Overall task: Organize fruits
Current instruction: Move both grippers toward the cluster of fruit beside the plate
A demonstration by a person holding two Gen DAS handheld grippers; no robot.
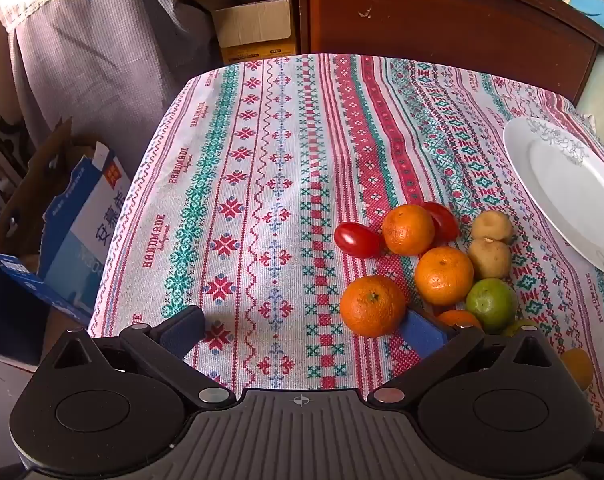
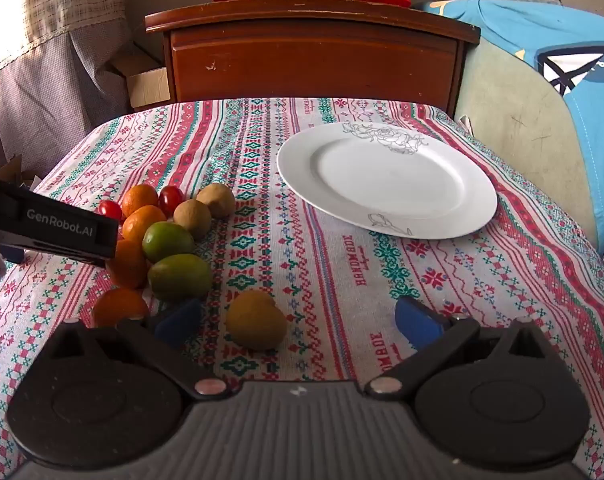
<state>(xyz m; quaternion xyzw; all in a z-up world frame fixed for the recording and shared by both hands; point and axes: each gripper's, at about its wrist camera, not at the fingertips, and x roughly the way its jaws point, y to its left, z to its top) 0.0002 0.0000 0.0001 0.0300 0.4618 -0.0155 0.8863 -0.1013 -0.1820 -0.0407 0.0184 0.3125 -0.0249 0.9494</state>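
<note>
1. The left gripper (image 1: 302,334) had its blue-padded fingers (image 1: 183,330) spread as wide as they go, pinching nothing; only patterned tablecloth (image 1: 261,200) lay between them.
2. Its right finger sat just beside the nearest orange (image 1: 372,306), on the left edge of the fruit cluster.
3. The right gripper (image 2: 297,320) was likewise spread wide and held nothing, though a yellowish-brown fruit (image 2: 256,325) lay on the cloth between its fingers, nearer the left one.
4. The left pad of that gripper was close to the near green fruit (image 2: 179,277) and an orange (image 2: 119,307) at the near end of the pile.
5. The left gripper's black body, marked GenRobot.AI, reached in from the left of the right wrist view and covered part of the oranges.
6. Counted across both views, the pile held four oranges, two green citrus fruits, two brown kiwi-like fruits (image 2: 192,218) and two small red tomatoes (image 1: 357,240), plus the lone yellowish fruit.
7. The white plate (image 2: 386,176) lay bare to the far right of the pile, well apart from it.
8. Beyond the table stood a wooden cabinet (image 2: 314,60), with cardboard boxes (image 1: 253,28) to the left.
</note>
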